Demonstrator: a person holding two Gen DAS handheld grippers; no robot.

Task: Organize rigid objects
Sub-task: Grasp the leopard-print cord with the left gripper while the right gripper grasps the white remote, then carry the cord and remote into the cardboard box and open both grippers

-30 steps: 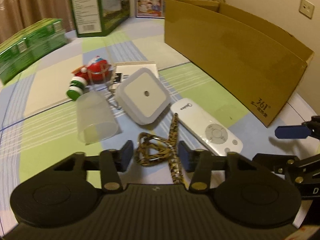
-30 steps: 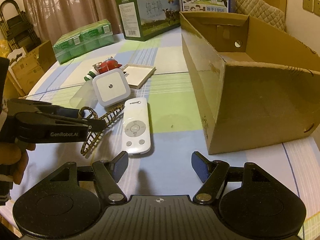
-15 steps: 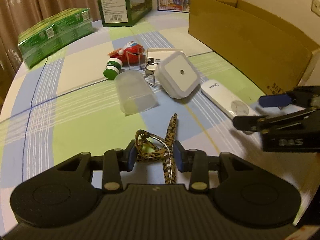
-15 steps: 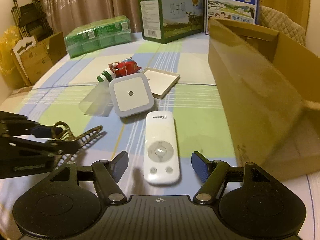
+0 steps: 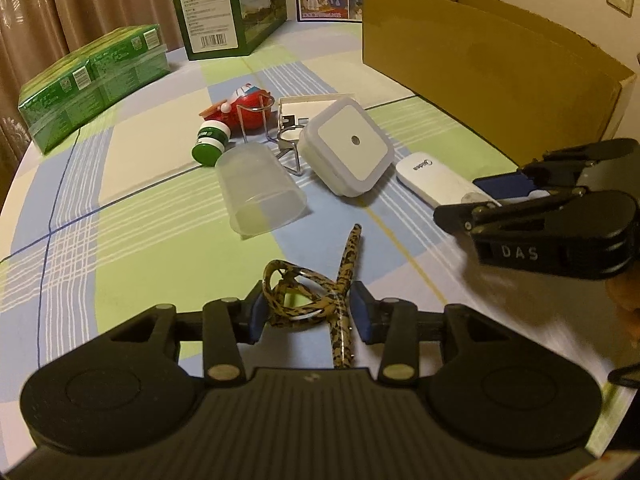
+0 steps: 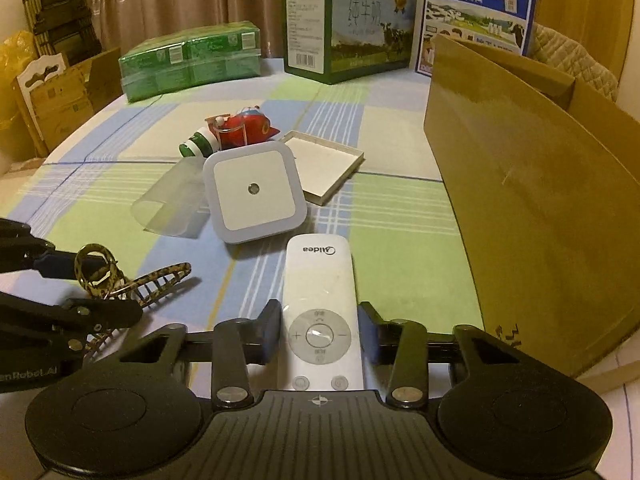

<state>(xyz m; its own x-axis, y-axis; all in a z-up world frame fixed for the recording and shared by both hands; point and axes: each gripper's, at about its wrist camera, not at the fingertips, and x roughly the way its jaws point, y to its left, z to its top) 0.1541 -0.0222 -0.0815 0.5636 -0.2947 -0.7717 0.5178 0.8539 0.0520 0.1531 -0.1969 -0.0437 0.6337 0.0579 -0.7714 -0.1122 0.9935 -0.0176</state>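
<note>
My left claw [image 5: 307, 312] pinches the leopard-print hair clip [image 5: 316, 300], light, springy, best held at its looped hinge. My right claw [image 6: 319, 332] straddles the white remote [image 6: 319, 304], pads beside its slick, stiff flanks; whether they touch, I cannot tell. The cardboard box [image 6: 528, 184] waits at two o'clock.

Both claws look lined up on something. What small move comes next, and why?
Probably close the right claw on the remote: its fingers flank the remote with small gaps. The left claw already pinches the hair clip.
</note>
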